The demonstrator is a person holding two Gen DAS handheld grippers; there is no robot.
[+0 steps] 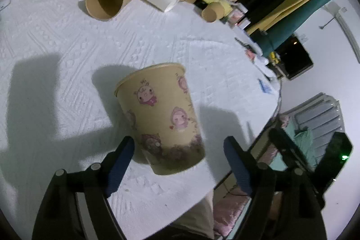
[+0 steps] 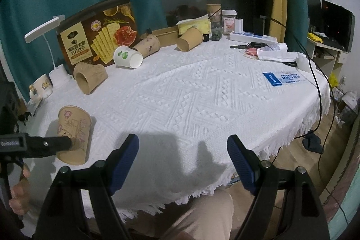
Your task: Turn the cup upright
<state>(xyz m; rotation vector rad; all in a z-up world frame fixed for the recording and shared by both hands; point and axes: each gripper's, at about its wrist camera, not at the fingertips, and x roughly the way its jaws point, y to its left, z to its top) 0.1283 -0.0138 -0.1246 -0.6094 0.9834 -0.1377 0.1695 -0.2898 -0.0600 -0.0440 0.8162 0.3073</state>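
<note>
The middle of the counter [image 2: 202, 91] is bare white cloth, open from its fringed front edge back to the cracker box [image 2: 96, 42]. In front of that box lies a row of tipped cups: a brown cup [image 2: 88, 78], a white cup [image 2: 127, 56] and two more brown ones toward the right. Far to the right of the box, a power strip [image 2: 252, 37], papers and a black cable [image 2: 315, 73] crowd the edge. Well forward of the box, at the left front corner, a printed cup [image 2: 74, 134] stands just ahead of the left gripper [image 1: 178, 145].
</note>
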